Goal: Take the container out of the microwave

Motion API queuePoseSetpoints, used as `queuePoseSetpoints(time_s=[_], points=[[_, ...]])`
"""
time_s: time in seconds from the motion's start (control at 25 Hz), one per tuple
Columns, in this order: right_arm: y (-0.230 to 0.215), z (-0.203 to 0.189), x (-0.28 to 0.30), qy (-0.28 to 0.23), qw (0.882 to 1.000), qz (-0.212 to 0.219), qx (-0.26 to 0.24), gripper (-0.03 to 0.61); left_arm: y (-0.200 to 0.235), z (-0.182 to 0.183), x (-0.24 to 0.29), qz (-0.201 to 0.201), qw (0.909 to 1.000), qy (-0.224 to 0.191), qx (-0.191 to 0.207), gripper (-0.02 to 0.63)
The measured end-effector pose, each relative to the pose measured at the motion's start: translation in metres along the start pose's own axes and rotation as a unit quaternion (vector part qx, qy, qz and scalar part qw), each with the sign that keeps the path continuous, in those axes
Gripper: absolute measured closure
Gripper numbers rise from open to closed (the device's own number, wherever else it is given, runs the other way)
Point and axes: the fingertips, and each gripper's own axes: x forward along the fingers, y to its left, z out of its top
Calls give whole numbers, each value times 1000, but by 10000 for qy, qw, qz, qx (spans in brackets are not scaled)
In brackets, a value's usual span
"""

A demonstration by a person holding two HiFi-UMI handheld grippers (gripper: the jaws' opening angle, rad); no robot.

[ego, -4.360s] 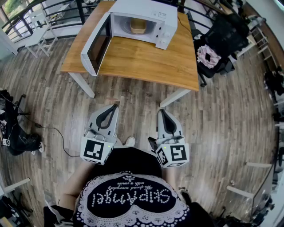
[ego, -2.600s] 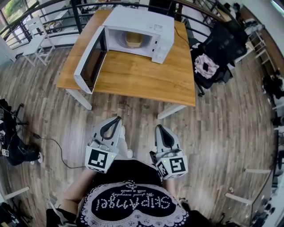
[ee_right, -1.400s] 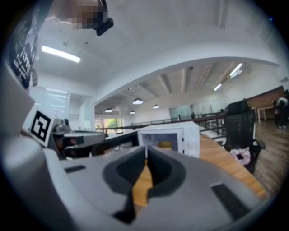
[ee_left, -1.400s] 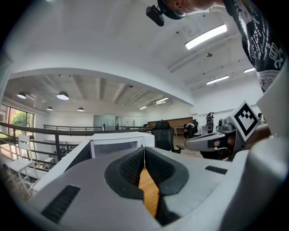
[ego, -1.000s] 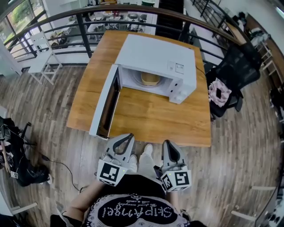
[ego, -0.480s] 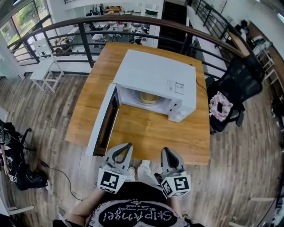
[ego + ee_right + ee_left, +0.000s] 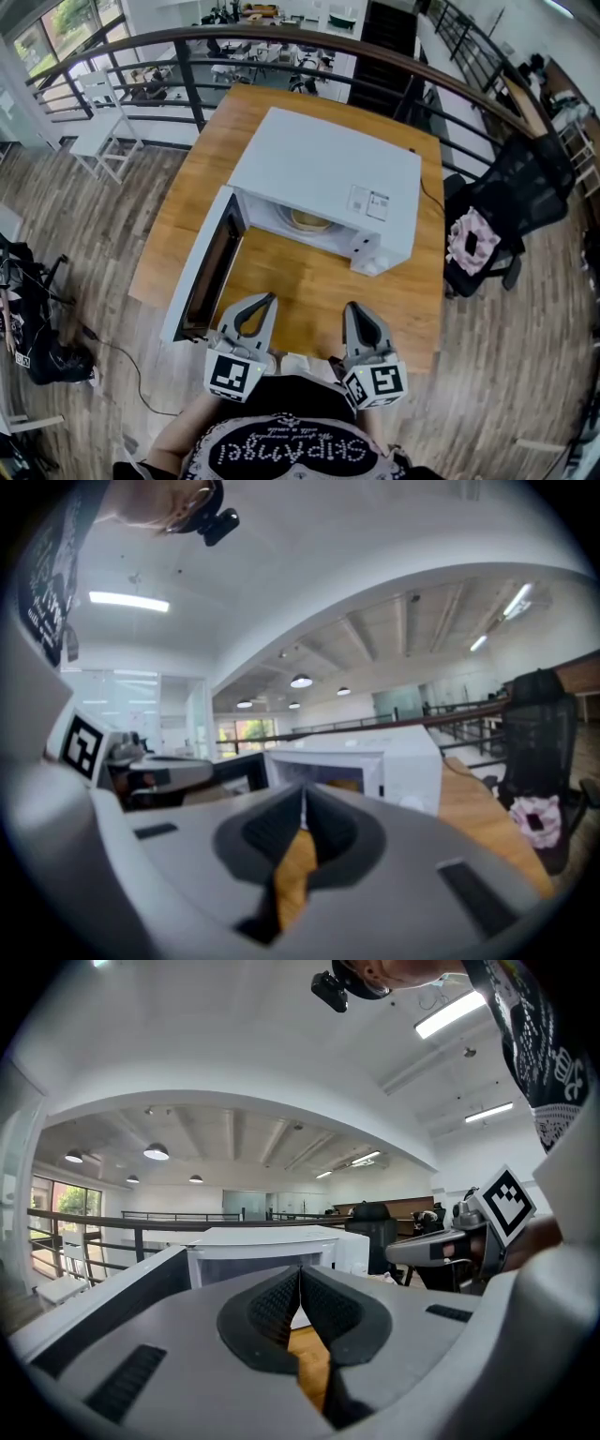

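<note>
**Change since earlier frames:** Both grippers, once over the floor planks well short of the table, now reach over the table's near edge. The microwave sits closer in the head view. More of its flat top shows and less of its cavity.

**Left gripper** (image 7: 266, 300): grey moulded shell with a marker cube (image 7: 232, 373) at the back. Its ribbed black pads (image 7: 272, 1307) are pressed together with nothing between them.

**Right gripper** (image 7: 352, 309): same build. Its jaws meet at the tips and are empty.

**Microwave** (image 7: 323, 178): smooth white box, set mid-table and skewed towards the right edge. A label is stuck on its top.

**Door** (image 7: 202, 272): swung fully open towards the near left corner. It has a white frame and a dark window.

**Container** (image 7: 309, 221): pale tan with a rounded rim. It sits inside the cavity, and only a sliver shows under the roof.

**Table** (image 7: 300, 291): rectangular, with a warm varnished wood-grain top.

**Surroundings:** A dark curved metal railing (image 7: 187, 56) runs beyond the far edge. A black office chair (image 7: 516, 202) stands off the right edge with a pink cloth (image 7: 469, 240) on its seat. The floor (image 7: 103, 234) is grey-brown plank.
</note>
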Motion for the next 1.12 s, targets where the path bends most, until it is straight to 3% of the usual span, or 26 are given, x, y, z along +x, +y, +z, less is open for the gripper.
queuePoseSetpoints(time_s=[0.6, 1.12], points=[[-64, 0, 23, 84, 9996, 228, 114, 543, 7, 3, 53, 622, 9980, 74, 71, 586], [-60, -7, 24, 214, 9995, 153, 170, 543, 10, -1, 51, 521, 9985, 127, 85, 586]])
